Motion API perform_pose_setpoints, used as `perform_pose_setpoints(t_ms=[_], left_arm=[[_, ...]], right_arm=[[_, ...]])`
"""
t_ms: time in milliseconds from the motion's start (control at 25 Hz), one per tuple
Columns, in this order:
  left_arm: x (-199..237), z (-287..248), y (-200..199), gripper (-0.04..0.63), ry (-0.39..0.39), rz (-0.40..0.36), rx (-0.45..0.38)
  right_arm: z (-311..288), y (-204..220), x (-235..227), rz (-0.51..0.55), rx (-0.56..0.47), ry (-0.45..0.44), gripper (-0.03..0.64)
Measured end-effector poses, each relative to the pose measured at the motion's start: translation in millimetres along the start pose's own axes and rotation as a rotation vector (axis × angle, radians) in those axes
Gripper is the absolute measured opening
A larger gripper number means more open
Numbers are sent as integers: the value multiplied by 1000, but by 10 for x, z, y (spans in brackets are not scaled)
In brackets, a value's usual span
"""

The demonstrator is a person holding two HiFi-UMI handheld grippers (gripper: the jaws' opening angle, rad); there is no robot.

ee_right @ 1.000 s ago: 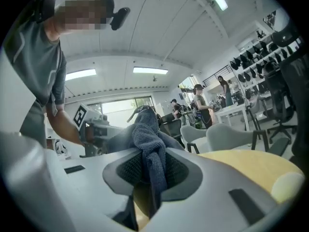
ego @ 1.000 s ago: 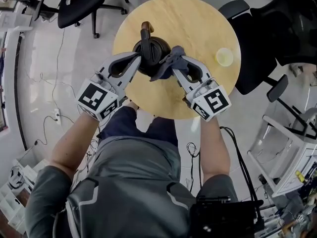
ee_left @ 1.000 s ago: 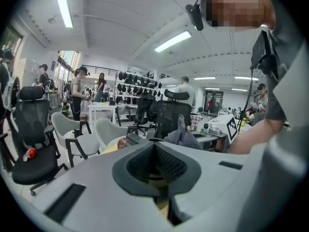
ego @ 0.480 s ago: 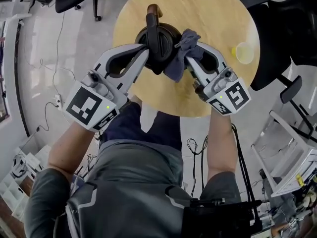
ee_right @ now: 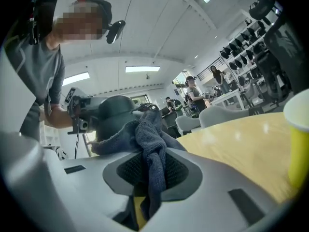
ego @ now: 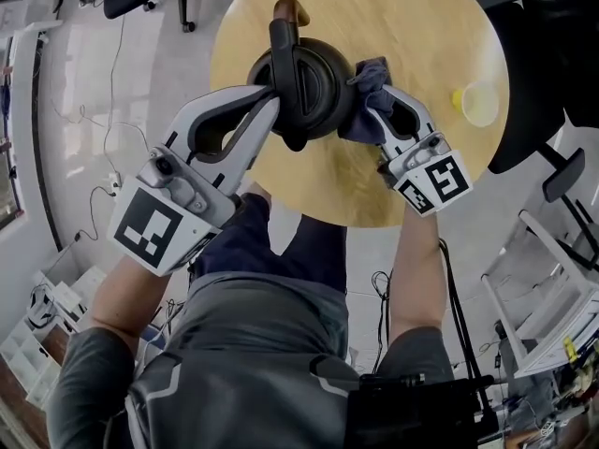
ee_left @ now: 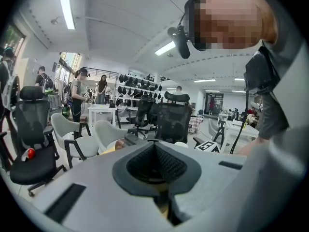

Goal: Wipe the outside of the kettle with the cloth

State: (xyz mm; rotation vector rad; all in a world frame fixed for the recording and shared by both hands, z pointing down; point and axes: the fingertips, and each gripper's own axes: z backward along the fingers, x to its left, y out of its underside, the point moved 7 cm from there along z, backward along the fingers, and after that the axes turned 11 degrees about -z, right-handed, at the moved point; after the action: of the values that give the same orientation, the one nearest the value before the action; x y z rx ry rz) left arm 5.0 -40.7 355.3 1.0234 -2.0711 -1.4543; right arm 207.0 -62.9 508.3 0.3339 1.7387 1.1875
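A black kettle [ego: 314, 82] stands on the round wooden table [ego: 412, 26], its dark handle [ego: 284, 54] arching over the lid. My left gripper [ego: 273, 101] comes in from the near left, shut on that handle; in the left gripper view the jaws [ee_left: 155, 151] are together and the kettle is hidden below them. A blue-grey cloth [ego: 367, 87] hangs bunched in my shut right gripper [ego: 372, 101] and presses on the kettle's right side. The right gripper view shows the cloth [ee_right: 145, 134] between the jaws of the right gripper [ee_right: 149, 170], with the kettle [ee_right: 113, 112] just behind.
A yellow cup [ego: 479, 103] sits near the table's right edge, also seen in the right gripper view [ee_right: 299, 139]. Black office chairs [ego: 543, 54] stand round the table. Cables trail on the floor [ego: 94, 157] at the left.
The right gripper has slid the cloth from the kettle's near side round to its right side. The left gripper has kept its hold on the handle.
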Motion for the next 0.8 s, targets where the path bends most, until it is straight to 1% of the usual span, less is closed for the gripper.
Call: perform_pose_setpoints(t_ms=[120, 240, 320, 400, 480, 560, 680, 800], left_arm=[[-7, -18, -45, 9, 1, 16, -32], [-7, 4, -1, 9, -1, 3, 10], [-12, -10, -29, 9, 2, 18, -12], [-11, -29, -61, 9, 3, 22, -37], [-7, -29, -52, 9, 0, 23, -19], [-2, -26, -44, 9, -10, 27, 0], [-7, -35, -55, 9, -20, 23, 8], [-13, -34, -70, 9, -24, 21, 6]], right_arm=[[-20, 62, -45, 9, 46, 35, 97], [-45, 95, -60, 41, 111, 66, 95], [-57, 103, -71, 46, 146, 84, 95], [-51, 79, -74, 26, 149, 100, 97], [-40, -37, -39, -5, 110, 99, 97], [-49, -270, 37, -40, 43, 72, 97], [-109, -716, 169, -50, -40, 8, 97], [-236, -1054, 291, -54, -73, -74, 97]])
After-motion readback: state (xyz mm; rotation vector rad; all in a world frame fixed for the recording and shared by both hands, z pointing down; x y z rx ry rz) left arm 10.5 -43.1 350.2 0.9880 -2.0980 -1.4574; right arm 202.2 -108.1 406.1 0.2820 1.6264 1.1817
